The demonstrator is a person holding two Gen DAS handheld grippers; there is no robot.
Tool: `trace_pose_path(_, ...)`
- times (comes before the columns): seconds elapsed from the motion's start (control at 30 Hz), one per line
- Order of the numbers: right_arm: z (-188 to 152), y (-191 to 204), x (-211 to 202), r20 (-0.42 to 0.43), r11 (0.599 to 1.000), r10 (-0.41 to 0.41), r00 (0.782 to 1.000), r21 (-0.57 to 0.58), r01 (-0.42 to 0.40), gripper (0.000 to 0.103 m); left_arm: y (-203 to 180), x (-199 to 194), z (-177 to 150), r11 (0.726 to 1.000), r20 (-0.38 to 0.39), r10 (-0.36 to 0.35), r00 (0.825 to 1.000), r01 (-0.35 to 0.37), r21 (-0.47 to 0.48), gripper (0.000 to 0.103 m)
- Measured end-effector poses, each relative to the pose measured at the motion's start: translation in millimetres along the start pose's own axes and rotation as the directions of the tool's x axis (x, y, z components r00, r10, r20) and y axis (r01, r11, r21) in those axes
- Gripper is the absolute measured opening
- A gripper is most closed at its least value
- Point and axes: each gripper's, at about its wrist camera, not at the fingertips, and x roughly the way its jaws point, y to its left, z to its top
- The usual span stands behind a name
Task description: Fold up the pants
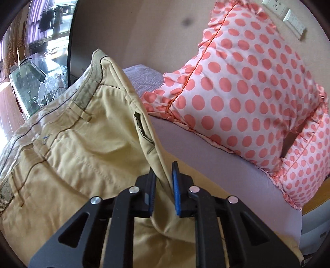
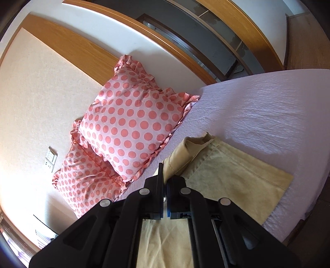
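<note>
Tan yellow pants [image 1: 82, 156] lie on a lilac bed sheet [image 1: 216, 165]. In the left wrist view the waistband with belt loops rises up to the left, and my left gripper [image 1: 164, 175] is shut on a raised fold of the cloth near the pocket. In the right wrist view the hem ends of the pants [image 2: 226, 173] lie flat on the sheet [image 2: 268, 115], and my right gripper [image 2: 164, 175] is shut on a bunched edge of the leg cloth.
Two white pillows with coral dots [image 1: 247, 86] [image 2: 132, 123] lean on the beige wall at the head of the bed. Wall sockets [image 1: 288, 18] sit above them. A glass cabinet [image 1: 31, 82] stands left of the bed. A wooden frame [image 2: 185, 51] runs behind.
</note>
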Motion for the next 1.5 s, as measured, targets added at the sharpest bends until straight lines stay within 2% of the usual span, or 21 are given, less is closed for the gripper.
trace_pose_path(0.1,-2,-18,-8,0.012,0.999,-0.044,0.999,0.023,0.044,0.002,26,-72,-38,0.998,0.054,-0.066,0.996,0.066,0.014,0.015)
trace_pose_path(0.2,-6,-39,-13,0.001,0.994,-0.093,0.996,0.058,0.092,0.002,64,-117,-94,0.996,0.086,-0.084,0.993,0.084,0.001,0.018)
trace_pose_path(0.33,-12,-51,-18,-0.005,0.990,-0.126,0.992,0.070,0.126,0.002,94,-132,-152,0.998,0.050,-0.046,0.998,0.047,-0.031,0.018)
trace_pose_path(0.43,-12,-52,-22,0.001,0.989,-0.134,0.991,0.067,0.134,0.002,102,-132,-175,0.999,0.048,-0.026,0.998,0.028,-0.046,0.017)
trace_pose_path(0.6,-12,-54,-31,0.008,0.987,-0.148,0.989,0.066,0.147,0.002,102,-144,-186,0.999,0.106,-0.026,0.994,0.030,-0.037,0.017)
trace_pose_path(0.83,-15,-60,-34,-0.004,0.983,-0.172,0.985,0.068,0.172,0.002,108,-143,-191,0.997,0.099,-0.037,0.994,0.043,-0.057,0.017)
trace_pose_path(0.93,-17,-57,-32,-0.010,0.976,-0.218,0.976,0.026,0.218,0.002,109,-143,-195,0.998,0.111,-0.036,0.993,0.041,-0.041,0.017)
trace_pose_path(1.0,-18,-55,-33,-0.019,0.966,-0.256,0.966,0.017,0.256,0.004,111,-145,-199,0.999,0.123,-0.038,0.992,0.043,-0.033,0.022)
trace_pose_path(1.03,-18,-54,-36,-0.017,0.960,-0.280,0.960,0.020,0.280,0.014,111,-147,-201,0.999,0.132,-0.037,0.991,0.042,-0.030,0.026)
trace_pose_path(1.07,-17,-54,-40,-0.010,0.951,-0.308,0.951,0.023,0.309,0.034,111,-150,-202,0.999,0.144,-0.023,0.989,0.027,-0.028,0.040)
trace_pose_path(1.1,-17,-55,-45,0.011,0.952,-0.305,0.952,0.028,0.305,0.040,112,-154,-204,1.000,0.165,0.006,0.986,-0.002,-0.028,0.060)
trace_pose_path(1.13,-16,-54,-51,0.036,0.945,-0.325,0.945,0.032,0.324,0.052,114,-158,-206,0.999,0.190,0.032,0.981,-0.027,-0.032,0.065)
trace_pose_path(1.17,-16,-54,-56,0.061,0.937,-0.349,0.935,0.032,0.347,0.054,118,-161,-207,0.999,0.213,0.044,0.976,-0.035,-0.042,0.066)
trace_pose_path(1.23,-15,-57,-60,0.073,0.932,-0.361,0.930,0.038,0.359,0.054,126,-165,-209,0.997,0.233,0.046,0.971,-0.029,-0.076,0.067)
trace_pose_path(1.33,-21,-57,-57,0.060,0.943,-0.333,0.941,0.030,0.332,0.053,138,-162,-208,0.991,0.216,0.047,0.975,-0.017,-0.136,0.068)
trace_pose_path(1.43,-32,-50,-44,0.004,0.962,-0.274,0.962,0.010,0.274,0.039,141,-155,-211,0.987,0.190,0.031,0.981,0.000,-0.161,0.068)
trace_pose_path(1.5,-39,-43,-37,0.008,0.962,-0.272,0.962,-0.026,0.273,0.038,138,-153,-214,0.988,0.185,0.021,0.982,0.009,-0.156,0.068)
